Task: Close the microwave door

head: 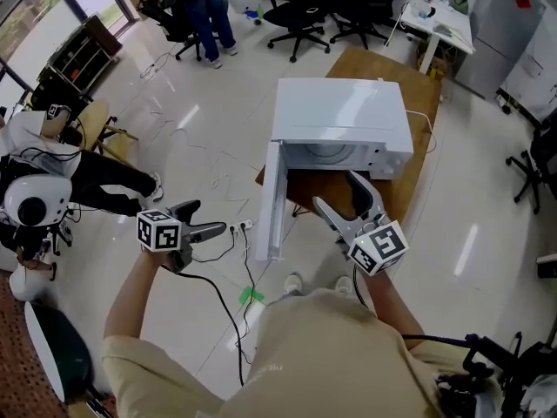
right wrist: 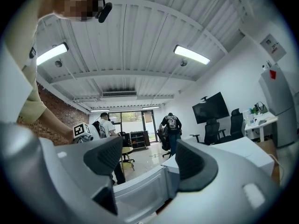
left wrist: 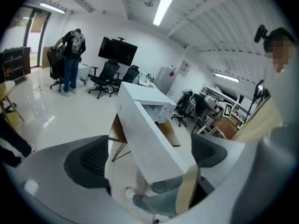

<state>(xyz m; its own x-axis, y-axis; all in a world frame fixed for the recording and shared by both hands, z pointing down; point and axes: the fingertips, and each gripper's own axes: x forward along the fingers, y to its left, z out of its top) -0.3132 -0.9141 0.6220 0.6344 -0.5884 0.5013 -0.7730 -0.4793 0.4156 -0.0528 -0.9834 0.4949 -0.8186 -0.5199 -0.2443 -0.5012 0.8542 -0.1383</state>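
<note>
A white microwave point(head: 339, 116) sits on a wooden table point(head: 419, 84), its door point(head: 271, 203) swung wide open toward the left and standing edge-on toward me. My left gripper point(head: 213, 219) hovers just left of the door's free edge and points at it. In the left gripper view its jaws stand wide open, and the door point(left wrist: 149, 134) lies beyond them untouched. My right gripper point(head: 339, 192) is in front of the oven cavity, pointing up and away. Its pads point(right wrist: 196, 164) stand apart with nothing between them; the door's inner side point(right wrist: 140, 190) shows below.
Cables and a power strip point(head: 242, 226) lie on the glossy floor under the door. A seated person point(head: 52, 168) is at the left, and another person point(head: 209, 11) stands by office chairs point(head: 300, 7) at the back. A desk point(head: 439, 20) and cabinets stand at the far right.
</note>
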